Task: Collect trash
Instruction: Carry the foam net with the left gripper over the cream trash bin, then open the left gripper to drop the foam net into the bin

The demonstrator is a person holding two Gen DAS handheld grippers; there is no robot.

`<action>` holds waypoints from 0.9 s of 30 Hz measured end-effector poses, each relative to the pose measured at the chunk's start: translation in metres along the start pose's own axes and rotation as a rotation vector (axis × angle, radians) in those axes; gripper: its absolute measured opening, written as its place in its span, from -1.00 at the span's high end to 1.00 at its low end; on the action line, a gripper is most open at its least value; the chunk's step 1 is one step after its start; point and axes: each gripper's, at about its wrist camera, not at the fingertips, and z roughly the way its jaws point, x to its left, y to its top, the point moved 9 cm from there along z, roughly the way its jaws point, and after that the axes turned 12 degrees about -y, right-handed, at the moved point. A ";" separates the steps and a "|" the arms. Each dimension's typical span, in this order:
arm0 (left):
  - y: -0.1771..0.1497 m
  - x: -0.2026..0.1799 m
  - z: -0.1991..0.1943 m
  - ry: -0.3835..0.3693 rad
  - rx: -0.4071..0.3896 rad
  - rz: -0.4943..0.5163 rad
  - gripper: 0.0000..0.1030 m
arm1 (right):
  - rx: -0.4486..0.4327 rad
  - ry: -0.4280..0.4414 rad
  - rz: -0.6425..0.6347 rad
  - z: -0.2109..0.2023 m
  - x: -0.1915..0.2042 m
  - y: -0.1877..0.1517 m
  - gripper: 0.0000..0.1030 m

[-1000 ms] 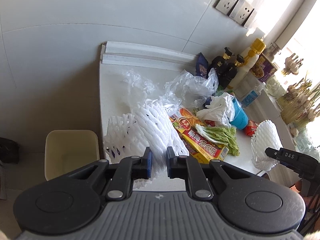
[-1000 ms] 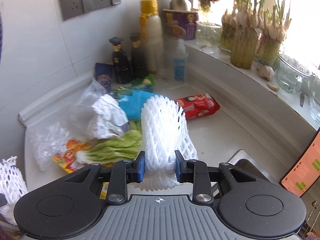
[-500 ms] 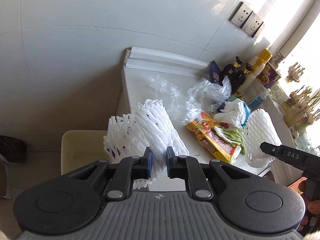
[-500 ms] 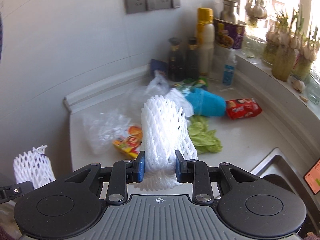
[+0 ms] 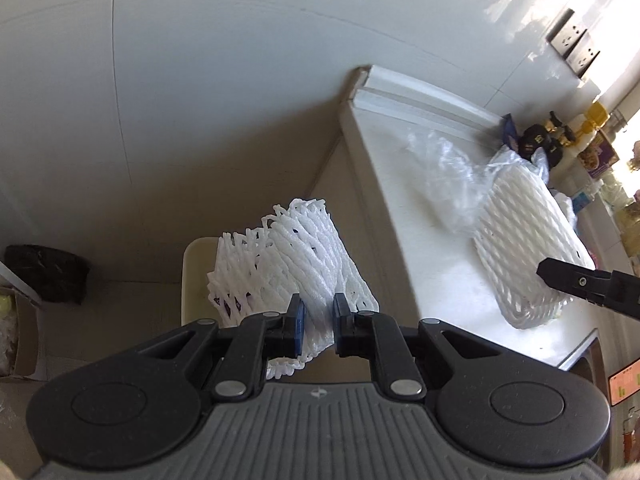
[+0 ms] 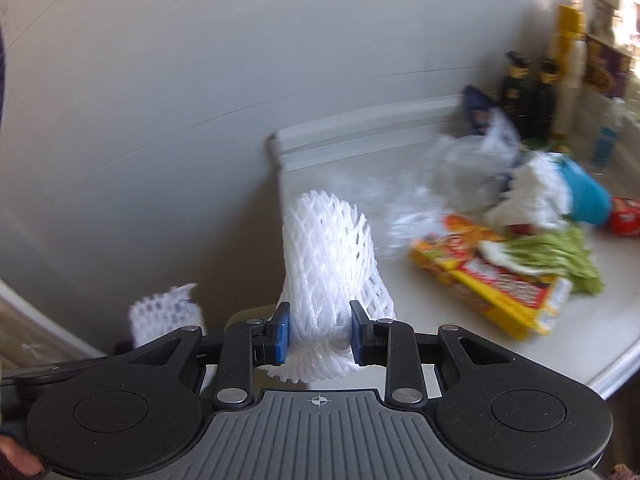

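Left claw (image 5: 316, 330) pinching a white foam net (image 5: 292, 256) over a beige bin (image 5: 192, 280). Right claw (image 6: 318, 336) clamped on another foam net (image 6: 330, 264) at the counter (image 6: 420, 300) edge.

The left claw (image 5: 318, 330) is matt black plastic with blue pads, pinched on a soft white foam net (image 5: 296, 256). The net (image 6: 332, 280) in the right claw (image 6: 318, 338) is the same. Beyond it, the bench (image 6: 440, 344) is smooth pale stone; crinkled clear plastic bags (image 6: 460, 168) and a glossy printed wrapper (image 6: 492, 280) lie there.

Two foam nets (image 6: 332, 264) (image 6: 164, 312); two dark bottles (image 6: 518, 92) (image 6: 546, 96); one lettuce (image 6: 552, 256); one blue cup (image 6: 586, 194).
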 end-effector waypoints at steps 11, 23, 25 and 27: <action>-0.005 0.083 0.074 0.020 0.068 -0.042 0.76 | 0.143 0.115 -0.180 0.108 0.093 -0.027 0.45; -0.007 0.124 0.149 0.043 0.144 -0.044 0.73 | 0.271 0.115 -0.328 0.190 0.140 -0.060 0.39; -0.010 0.127 0.157 0.048 0.156 -0.038 0.72 | 0.279 0.113 -0.349 0.198 0.145 -0.063 0.39; -0.011 0.129 0.163 0.046 0.163 -0.034 0.72 | 0.285 0.112 -0.363 0.202 0.149 -0.066 0.38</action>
